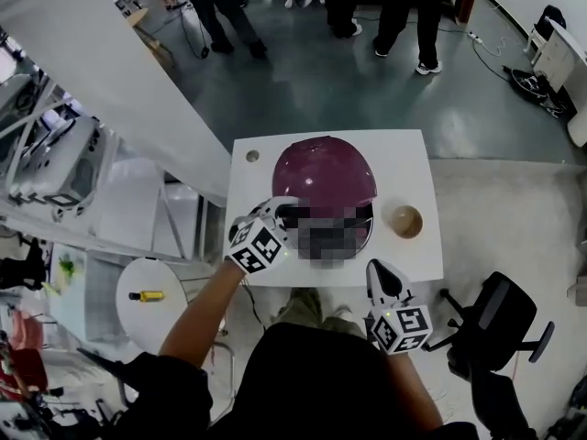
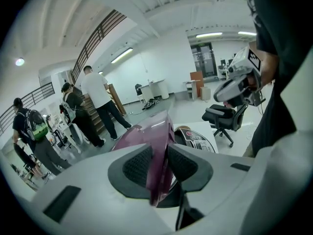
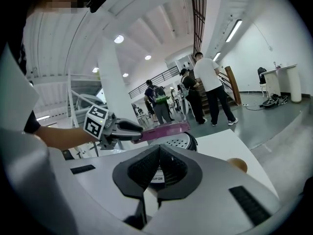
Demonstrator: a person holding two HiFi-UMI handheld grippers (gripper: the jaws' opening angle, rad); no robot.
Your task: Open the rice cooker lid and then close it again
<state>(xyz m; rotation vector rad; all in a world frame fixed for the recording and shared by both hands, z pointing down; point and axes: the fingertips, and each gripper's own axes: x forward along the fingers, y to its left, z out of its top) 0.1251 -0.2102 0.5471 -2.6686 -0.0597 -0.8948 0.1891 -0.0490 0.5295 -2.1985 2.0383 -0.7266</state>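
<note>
Currently held: the left gripper [image 2: 157, 166] has its fingers [image 2: 137, 166] clamped on the front edge of the purple lid [image 3: 164, 129], one pad on each face, a hold that suits swinging it about what is probably a hinge at the back.
Lid: raised a little off the rice cooker [image 1: 326, 191]; the right gripper view shows a gap, with the perforated inner plate [image 3: 177, 142] beneath it.
Cooker's place: middle of the white tabletop [image 1: 413, 159], control panel [image 2: 198, 141] toward the person.
Right gripper [image 3: 159, 168]: fingers together with nothing between them, off the tabletop's near right corner and apart from the cooker, likely kept back so the lid swings freely.
Step, as I judge it: mid-swing; whether opening or closing cannot be told.
Nearby: a brown bowl [image 1: 405, 221] just right of the cooker and a small round thing [image 1: 252, 156] at the far left corner; neither lies in the lid's path.
Around: an office chair [image 1: 500, 324] to the right, and people [image 1: 404, 7] standing well beyond the tabletop.
</note>
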